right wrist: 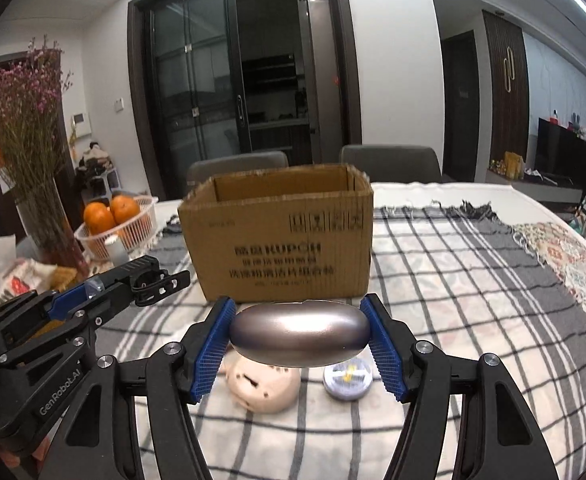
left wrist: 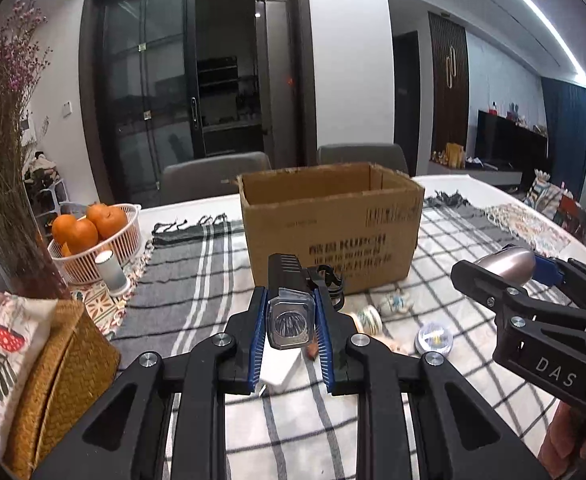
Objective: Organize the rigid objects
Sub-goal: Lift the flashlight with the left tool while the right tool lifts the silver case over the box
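Open carton [right wrist: 281, 256] beyond both loaded tools

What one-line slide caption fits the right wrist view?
Right gripper clamps a metallic oval case before an open cardboard box; left gripper holds a black flashlight.

Both wrist views facing cardboard box [left wrist: 329, 232]

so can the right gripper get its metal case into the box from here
Probably yes. The right gripper holds the metal case above the cloth, facing the box, whose top is open. Nothing stands between them; the left gripper with its flashlight is off to the side.
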A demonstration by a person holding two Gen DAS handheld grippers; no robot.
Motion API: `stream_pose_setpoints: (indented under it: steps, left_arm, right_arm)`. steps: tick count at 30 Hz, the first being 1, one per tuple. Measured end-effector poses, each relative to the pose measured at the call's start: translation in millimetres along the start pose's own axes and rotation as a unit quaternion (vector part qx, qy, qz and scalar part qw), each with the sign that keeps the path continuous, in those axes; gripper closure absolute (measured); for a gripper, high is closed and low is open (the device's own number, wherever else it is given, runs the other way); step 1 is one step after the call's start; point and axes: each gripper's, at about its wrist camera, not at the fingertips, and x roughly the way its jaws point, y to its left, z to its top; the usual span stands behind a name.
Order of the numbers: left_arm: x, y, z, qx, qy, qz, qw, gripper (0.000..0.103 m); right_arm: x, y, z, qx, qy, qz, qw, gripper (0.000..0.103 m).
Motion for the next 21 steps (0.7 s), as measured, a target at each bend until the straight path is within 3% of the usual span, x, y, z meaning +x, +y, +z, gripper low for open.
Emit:
stream_pose_setpoints:
  steps: [21]
  left_arm:
    - [20, 15, 78, -0.02, -0.051, -0.027, 0.9981, 0.079]
  right_arm:
    - [16, -6, 78, 0.018, -0.047, 0.013, 0.999, 0.037]
